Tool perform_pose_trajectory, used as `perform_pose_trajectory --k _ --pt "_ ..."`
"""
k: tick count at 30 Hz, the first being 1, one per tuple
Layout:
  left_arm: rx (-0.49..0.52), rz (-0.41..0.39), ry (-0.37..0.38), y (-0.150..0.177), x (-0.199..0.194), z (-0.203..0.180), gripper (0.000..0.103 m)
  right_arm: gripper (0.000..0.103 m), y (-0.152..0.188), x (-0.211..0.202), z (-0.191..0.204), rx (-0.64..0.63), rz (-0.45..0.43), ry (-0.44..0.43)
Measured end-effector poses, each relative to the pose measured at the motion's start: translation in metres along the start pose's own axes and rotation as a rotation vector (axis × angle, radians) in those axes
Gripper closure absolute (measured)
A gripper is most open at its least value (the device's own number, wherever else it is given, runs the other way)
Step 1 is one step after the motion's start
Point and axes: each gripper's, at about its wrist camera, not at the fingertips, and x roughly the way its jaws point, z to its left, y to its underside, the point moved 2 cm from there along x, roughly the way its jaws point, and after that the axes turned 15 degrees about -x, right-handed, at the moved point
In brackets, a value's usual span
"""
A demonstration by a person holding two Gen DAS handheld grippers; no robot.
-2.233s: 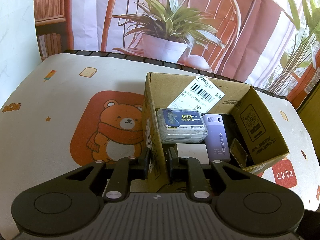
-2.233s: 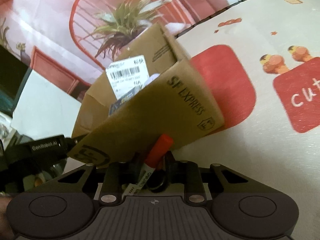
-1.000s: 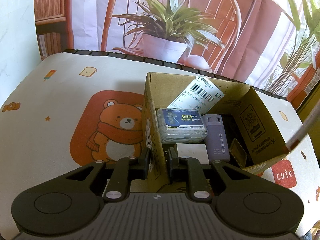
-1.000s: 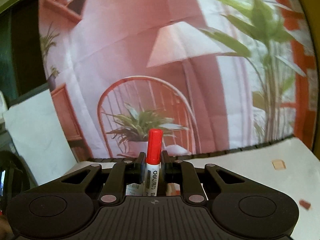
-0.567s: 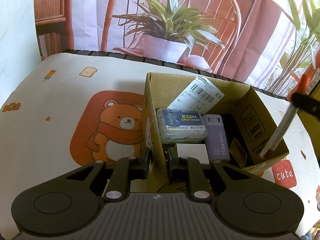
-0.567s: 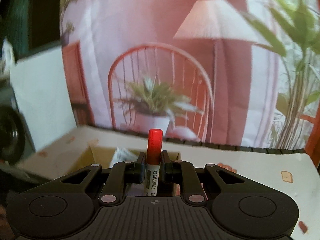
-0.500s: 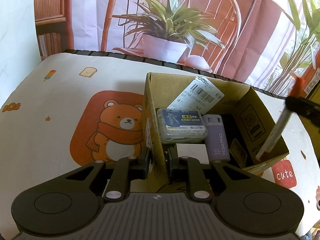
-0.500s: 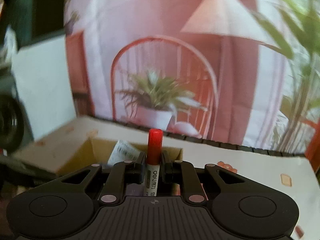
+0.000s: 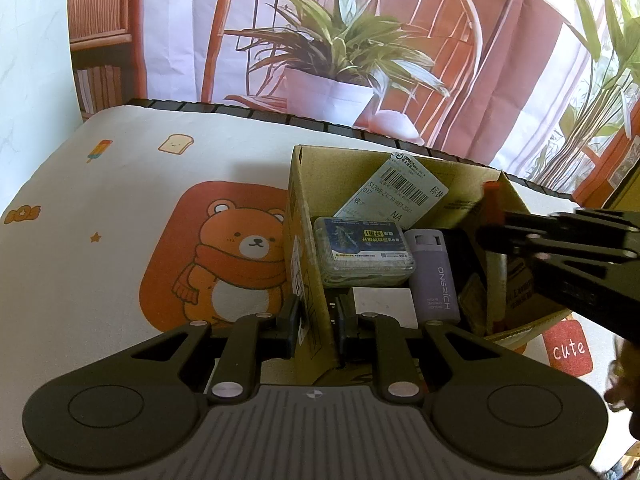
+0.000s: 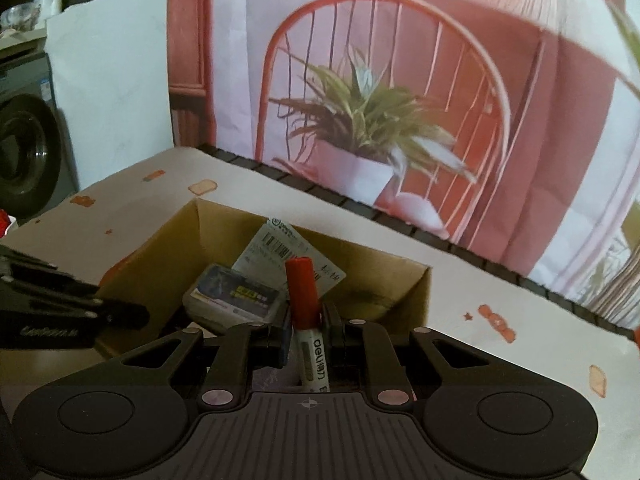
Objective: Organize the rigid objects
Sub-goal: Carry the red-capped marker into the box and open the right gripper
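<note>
Left gripper (image 9: 316,322) pinched onto near-left wall of cardboard box (image 9: 308,216), one finger outside, one inside, pads pressed on the cardboard. Right gripper (image 10: 306,330) clamped on red-capped marker (image 10: 305,312); white barrel between the pads, red cap projecting forward past the fingertips. Marker long axis roughly in line with gripper fingers in right wrist view; in left wrist view, steeply upright, cap up (image 9: 491,200), lower barrel down inside right-hand part of box. Right gripper body over right wall of box in left wrist view (image 9: 520,236). Box open-topped, on cartoon-print surface (image 9: 120,220) beside bear graphic. Contents: clear plastic case with blue label (image 9: 362,252), leaning on shipping label (image 9: 396,196) against far wall; lavender cylindrical bottle (image 9: 434,276) lying just right of case; white flat item (image 9: 384,306) at near end; small dark items at right, not identifiable.
</note>
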Motion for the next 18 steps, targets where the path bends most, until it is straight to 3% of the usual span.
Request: perform_pose_trajectory --k 12,18 --pt "0.0 0.0 0.0 0.0 0.0 0.0 0.083 0.085 -0.003 0.033 -0.004 0.069 0.063 -0.039" --pt "-0.001 0.0 0.0 0.0 0.0 -0.001 0.083 0.071 0.0 0.034 -0.004 0.097 0.067 -0.035"
